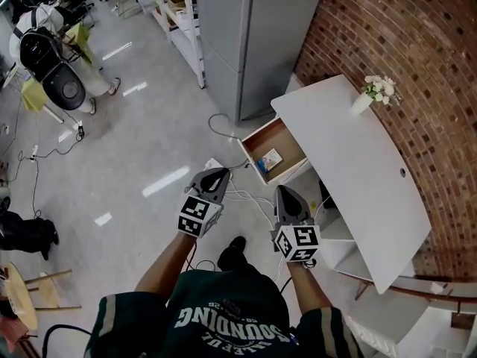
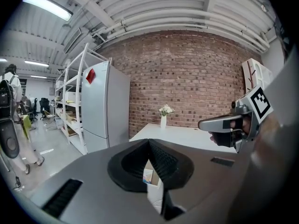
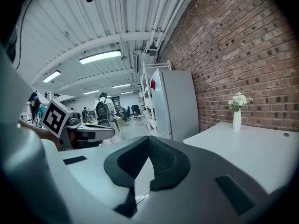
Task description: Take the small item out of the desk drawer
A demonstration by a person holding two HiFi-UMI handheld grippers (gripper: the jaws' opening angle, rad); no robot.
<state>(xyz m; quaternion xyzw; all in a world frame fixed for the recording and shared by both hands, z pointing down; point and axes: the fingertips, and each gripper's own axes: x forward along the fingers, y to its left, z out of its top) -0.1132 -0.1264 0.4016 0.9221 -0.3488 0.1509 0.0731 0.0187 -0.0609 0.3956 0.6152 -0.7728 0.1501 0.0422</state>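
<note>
Small item (image 1: 270,158) lies exposed in the open desk drawer (image 1: 277,136), ready for picking. Your left gripper (image 1: 214,176) and right gripper (image 1: 288,194) hang short of it, jaws together, empty.

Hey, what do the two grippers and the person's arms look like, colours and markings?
The left gripper and right gripper have grey, tapering shells with black ribbed pads. Each carries a white cube printed with black square markers. The person wears a dark green shirt with white lettering; its short sleeves have a pale stripe.
</note>
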